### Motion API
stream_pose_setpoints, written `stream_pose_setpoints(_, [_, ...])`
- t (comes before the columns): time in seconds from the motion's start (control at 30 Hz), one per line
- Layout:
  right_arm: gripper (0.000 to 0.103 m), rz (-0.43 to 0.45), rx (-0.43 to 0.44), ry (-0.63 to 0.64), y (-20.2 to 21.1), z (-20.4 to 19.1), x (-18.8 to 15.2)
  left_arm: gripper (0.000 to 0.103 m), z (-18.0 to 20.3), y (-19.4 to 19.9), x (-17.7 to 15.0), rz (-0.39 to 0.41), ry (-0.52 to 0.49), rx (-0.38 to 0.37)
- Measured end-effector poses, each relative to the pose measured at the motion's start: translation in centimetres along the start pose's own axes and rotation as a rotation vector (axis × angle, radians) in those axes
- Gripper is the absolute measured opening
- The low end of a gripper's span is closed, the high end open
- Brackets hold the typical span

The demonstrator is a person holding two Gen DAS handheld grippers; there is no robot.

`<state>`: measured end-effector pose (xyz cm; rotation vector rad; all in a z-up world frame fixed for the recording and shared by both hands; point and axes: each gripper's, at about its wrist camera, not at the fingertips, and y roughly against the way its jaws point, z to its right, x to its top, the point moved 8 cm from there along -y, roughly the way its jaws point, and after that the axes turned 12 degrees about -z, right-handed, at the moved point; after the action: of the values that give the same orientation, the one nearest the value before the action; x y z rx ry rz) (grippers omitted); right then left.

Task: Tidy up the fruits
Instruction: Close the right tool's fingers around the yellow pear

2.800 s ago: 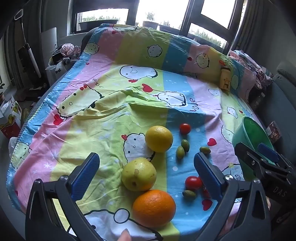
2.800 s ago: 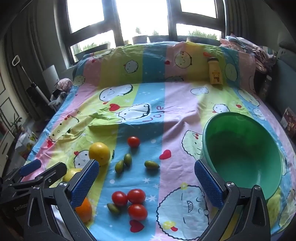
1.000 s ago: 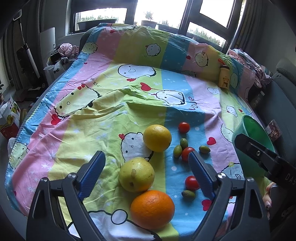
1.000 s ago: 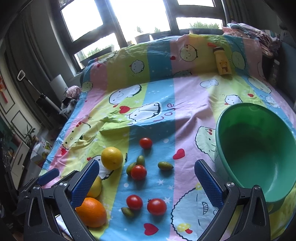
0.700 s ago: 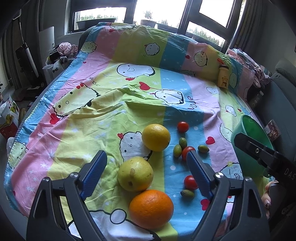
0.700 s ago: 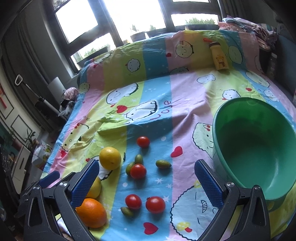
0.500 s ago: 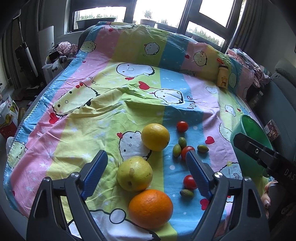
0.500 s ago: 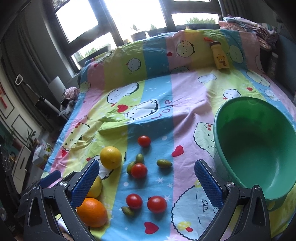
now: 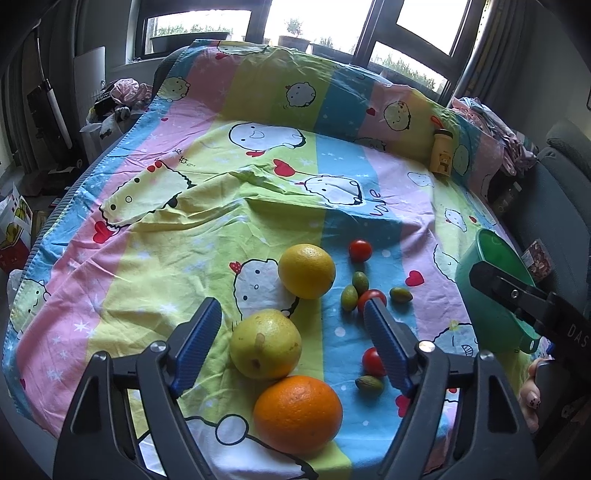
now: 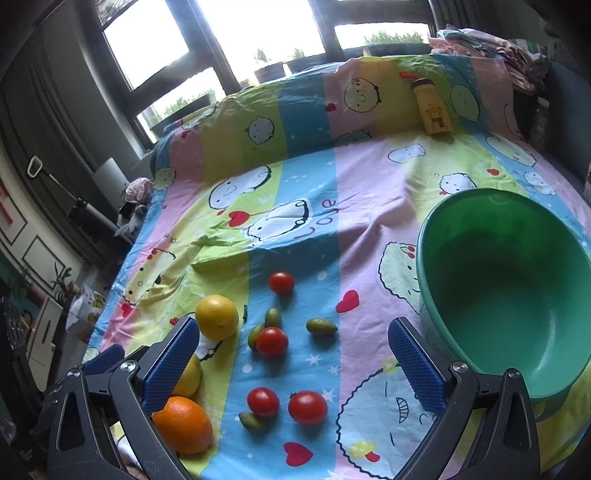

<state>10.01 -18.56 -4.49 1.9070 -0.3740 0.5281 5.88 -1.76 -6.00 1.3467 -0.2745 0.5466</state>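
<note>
Bed covered by a striped cartoon-print sheet (image 9: 258, 206), backed by bright dark-framed windows (image 10: 258, 33) with potted plants on the sill (image 9: 295, 35), grey walls and curtains alongside.

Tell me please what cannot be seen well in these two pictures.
- Pear, right wrist view: mostly hidden behind the right gripper's left finger.
- Green basin, left wrist view: inside hidden by its near wall and the right gripper.
- Yellow bottle, left wrist view: label too small to read.
</note>
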Motion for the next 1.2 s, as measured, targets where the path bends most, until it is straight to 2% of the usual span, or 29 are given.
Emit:
stream_pose_setpoints(0.3, [0.102,-0.022,0.046,-0.023,-0.3,0.0,0.0,0.071,-0.8,-0.1,0.0,-0.02,0.034,-0.029])
stream_pose_setpoints(0.43, [0.101,-0.058,0.122,-0.02,-0.9,-1.0,-0.4,0.068,-1.0,-0.2,-0.3,-0.044,0.039,-0.049])
stream_pose_setpoints(0.63, [0.095,-0.169,0.244,-0.022,-2.9,-3.4,-1.6,0.063,-1.2,-0.3,-1.4,-0.081,0.026,-0.087])
stream_pose_setpoints(0.73, [0.088,-0.219,0.286,-0.016,-4.2,-4.7,-2.2,0.056,-1.7,-0.4,-1.9,-0.1,0.034,-0.104])
stream_pose_setpoints(0.87, [0.077,-0.285,0.333,-0.023,-6.1,-6.2,-2.8,0.044,-1.9,-1.0,-2.5,-0.146,0.065,-0.192])
stream_pose_setpoints(0.93, [0.074,-0.324,0.366,-0.04,-7.1,-6.8,-3.1,0.04,-1.9,-1.3,-2.8,-0.162,0.074,-0.213])
stream_pose_setpoints(1.0, [0.061,-0.351,0.392,-0.05,-8.0,-7.3,-3.3,0.037,-1.9,-1.4,-2.8,-0.161,0.074,-0.222])
stream_pose_setpoints(1.13, [0.061,-0.409,0.396,-0.063,-9.8,-8.1,-3.9,0.037,-1.8,-1.3,-2.7,-0.151,0.071,-0.243])
stream_pose_setpoints(1.2, [0.061,-0.428,0.403,-0.072,-10.5,-8.4,-4.0,0.036,-2.0,-1.3,-2.7,-0.147,0.066,-0.223])
